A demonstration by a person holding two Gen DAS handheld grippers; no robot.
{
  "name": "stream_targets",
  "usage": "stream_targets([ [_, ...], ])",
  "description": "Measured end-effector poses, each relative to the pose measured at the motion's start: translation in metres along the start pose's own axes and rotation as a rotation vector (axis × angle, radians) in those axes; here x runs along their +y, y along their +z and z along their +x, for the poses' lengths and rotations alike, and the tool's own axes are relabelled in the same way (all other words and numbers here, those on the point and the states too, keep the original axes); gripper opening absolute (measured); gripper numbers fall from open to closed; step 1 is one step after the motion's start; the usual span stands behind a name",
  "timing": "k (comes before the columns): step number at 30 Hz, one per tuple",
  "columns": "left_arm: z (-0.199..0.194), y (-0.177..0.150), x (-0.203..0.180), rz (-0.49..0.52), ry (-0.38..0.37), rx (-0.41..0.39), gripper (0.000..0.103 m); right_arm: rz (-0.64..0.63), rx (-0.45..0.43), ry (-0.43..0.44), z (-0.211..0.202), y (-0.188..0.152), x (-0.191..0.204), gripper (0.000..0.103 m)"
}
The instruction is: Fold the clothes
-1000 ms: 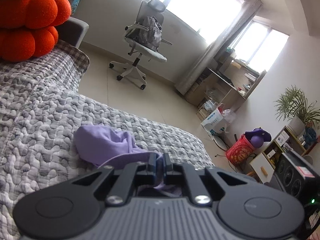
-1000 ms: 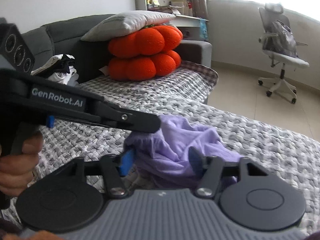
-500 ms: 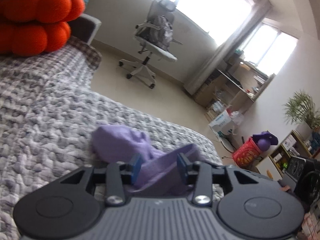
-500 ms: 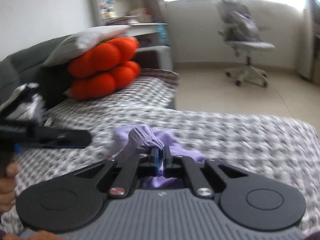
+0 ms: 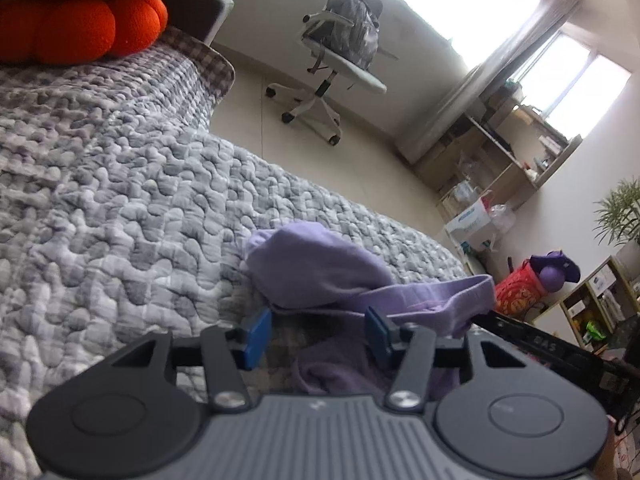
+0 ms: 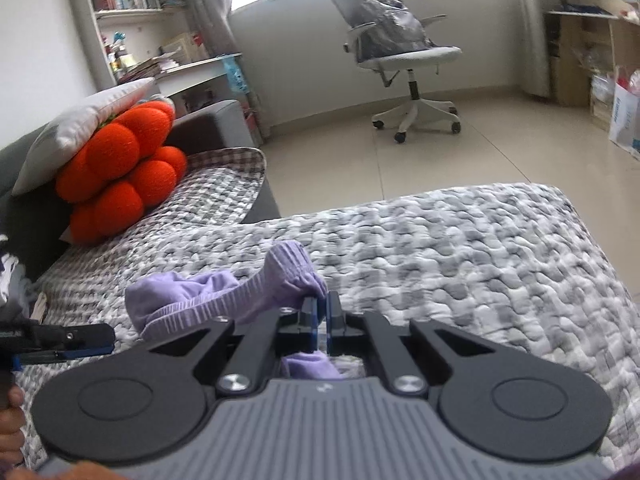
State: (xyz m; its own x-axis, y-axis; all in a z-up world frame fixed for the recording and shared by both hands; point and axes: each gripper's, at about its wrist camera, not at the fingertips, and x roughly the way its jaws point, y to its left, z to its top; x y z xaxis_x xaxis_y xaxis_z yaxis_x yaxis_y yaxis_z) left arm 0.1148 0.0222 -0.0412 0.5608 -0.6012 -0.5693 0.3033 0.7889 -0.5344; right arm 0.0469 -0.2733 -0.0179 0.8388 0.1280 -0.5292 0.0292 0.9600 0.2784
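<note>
- My right gripper (image 6: 319,314) has its fingers (image 6: 309,322) clenched on a ribbed cuff of the purple garment (image 6: 224,300); the blue pads are nearly together with cloth pinched between them, and a scrap of purple shows just below the pinch.
- My left gripper (image 5: 316,334) has its fingers (image 5: 256,336) parted and its jaws are opening; a stretched purple band crosses above the gap, and more purple cloth lies low between the fingers, but the pads do not press on it.
- In the left wrist view the tip of the right gripper comes in from the right edge, gripping the far end of that band.
- In the right wrist view the left gripper lies at the lower left edge beside the bunched cloth, with part of a hand (image 6: 12,420) below it.
- The garment sits crumpled on the grey quilted blanket (image 6: 460,264) covering the bed, near the front edge, one rounded lump resting on the quilt beyond my fingers.
- Farther back on the bed, orange ball-shaped cushions (image 6: 120,172) are stacked against a dark headboard, with a pale pillow (image 6: 80,120) on top.
- Beyond the bed is a tiled floor (image 6: 500,152) with a white office chair (image 6: 400,52) carrying a dark bag.
- Past it stand shelves and bright windows, and a red bag (image 5: 518,294) near a potted plant (image 5: 620,216).
</note>
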Motion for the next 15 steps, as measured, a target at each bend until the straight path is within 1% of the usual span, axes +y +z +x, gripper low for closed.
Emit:
stream_targets([
  [2, 0.002, 0.001, -0.005, 0.043, -0.006, -0.014, 0.055, 0.006, -0.008, 0.005, -0.003, 0.001, -0.002, 0.003],
  [4, 0.003, -0.001, -0.011, 0.111, -0.014, -0.026, 0.062, -0.001, -0.020, 0.011, -0.005, 0.003, -0.002, 0.003],
  [6, 0.004, -0.004, -0.016, 0.186, -0.017, -0.032, 0.076, -0.011, -0.028, 0.013, -0.007, 0.004, -0.002, 0.003],
  [9, 0.011, -0.008, -0.017, 0.288, 0.020, -0.006, 0.077, -0.024, -0.036, 0.009, -0.008, 0.006, -0.002, 0.003],
  [11, 0.016, -0.008, -0.015, 0.316, 0.039, 0.029, 0.077, -0.021, -0.035, 0.005, -0.006, 0.006, -0.003, 0.003],
  [13, 0.020, -0.008, -0.014, 0.332, 0.037, 0.057, 0.077, -0.015, -0.031, 0.004, -0.004, 0.005, -0.006, 0.003],
  [15, 0.023, -0.009, -0.014, 0.339, 0.014, 0.082, 0.075, -0.007, -0.025, 0.004, -0.003, 0.004, -0.008, 0.003],
])
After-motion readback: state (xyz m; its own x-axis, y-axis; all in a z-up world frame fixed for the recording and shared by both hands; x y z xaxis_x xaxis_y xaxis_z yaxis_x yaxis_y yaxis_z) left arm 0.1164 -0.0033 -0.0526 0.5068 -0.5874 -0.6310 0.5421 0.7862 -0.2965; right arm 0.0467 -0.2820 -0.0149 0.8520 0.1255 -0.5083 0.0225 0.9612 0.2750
